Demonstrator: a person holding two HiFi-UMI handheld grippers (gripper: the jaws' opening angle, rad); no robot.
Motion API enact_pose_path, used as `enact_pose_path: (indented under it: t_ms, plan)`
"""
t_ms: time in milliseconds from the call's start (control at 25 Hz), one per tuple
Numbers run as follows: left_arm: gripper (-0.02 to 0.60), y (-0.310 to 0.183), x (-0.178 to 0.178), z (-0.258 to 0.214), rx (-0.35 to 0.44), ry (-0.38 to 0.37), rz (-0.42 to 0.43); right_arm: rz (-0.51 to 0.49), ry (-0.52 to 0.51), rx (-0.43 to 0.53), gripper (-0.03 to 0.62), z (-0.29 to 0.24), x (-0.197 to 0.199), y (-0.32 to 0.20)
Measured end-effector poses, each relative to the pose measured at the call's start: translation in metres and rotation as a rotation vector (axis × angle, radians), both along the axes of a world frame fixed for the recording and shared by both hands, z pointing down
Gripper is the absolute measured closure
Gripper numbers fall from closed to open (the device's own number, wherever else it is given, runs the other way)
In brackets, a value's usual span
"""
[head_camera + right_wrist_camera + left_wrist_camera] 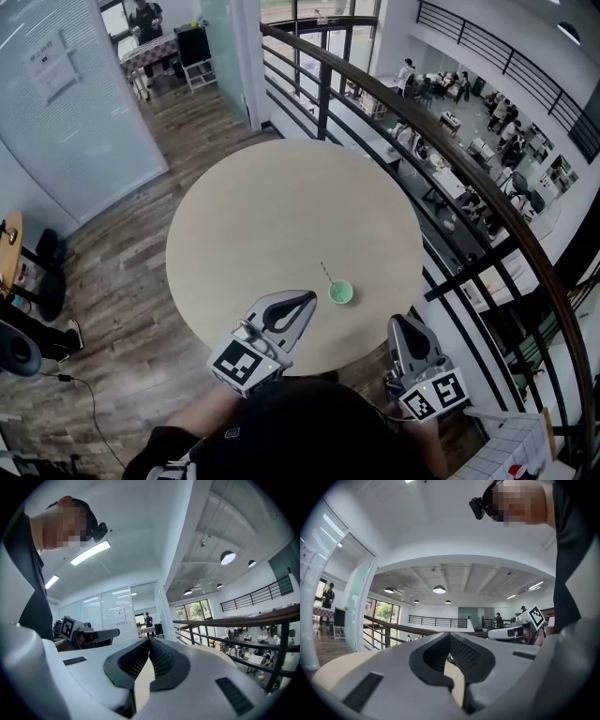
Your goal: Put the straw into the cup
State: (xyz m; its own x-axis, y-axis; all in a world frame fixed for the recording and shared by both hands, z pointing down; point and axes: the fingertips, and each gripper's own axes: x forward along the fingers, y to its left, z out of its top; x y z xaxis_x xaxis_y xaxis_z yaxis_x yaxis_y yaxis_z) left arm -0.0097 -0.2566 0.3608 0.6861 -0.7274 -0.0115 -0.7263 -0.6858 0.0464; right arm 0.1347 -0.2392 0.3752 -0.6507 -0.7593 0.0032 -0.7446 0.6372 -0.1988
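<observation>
Green cup near the tabletop edge; thin straw slanting up-left from cup rim, whether inside or merely touching not discernible. Left tongs pressed together, empty, just left of cup, nearer. Right tongs likewise closed, empty, lower right of cup.

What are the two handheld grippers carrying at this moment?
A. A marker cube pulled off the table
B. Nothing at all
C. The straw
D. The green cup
B: the left gripper and the right gripper each have their jaws closed together with nothing between them, while the straw and the green cup are out on the round table.
</observation>
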Motion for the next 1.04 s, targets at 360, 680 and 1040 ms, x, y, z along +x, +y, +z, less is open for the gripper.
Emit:
enact_pose_path:
  t_ms: [360,680,1040]
  plan:
    - [0.574,-0.004,-0.001,0.006,-0.031,-0.022,0.004,0.001,0.009,-0.008,0.572,0.005,-0.002,-0.003]
    - [0.574,-0.007,-0.003,0.012,-0.042,-0.034,0.000,0.001,0.010,-0.015,0.572,0.009,-0.002,-0.008]
    - [0.574,-0.012,-0.010,0.015,-0.065,-0.046,0.000,-0.008,0.013,-0.016,0.572,0.008,-0.009,-0.014]
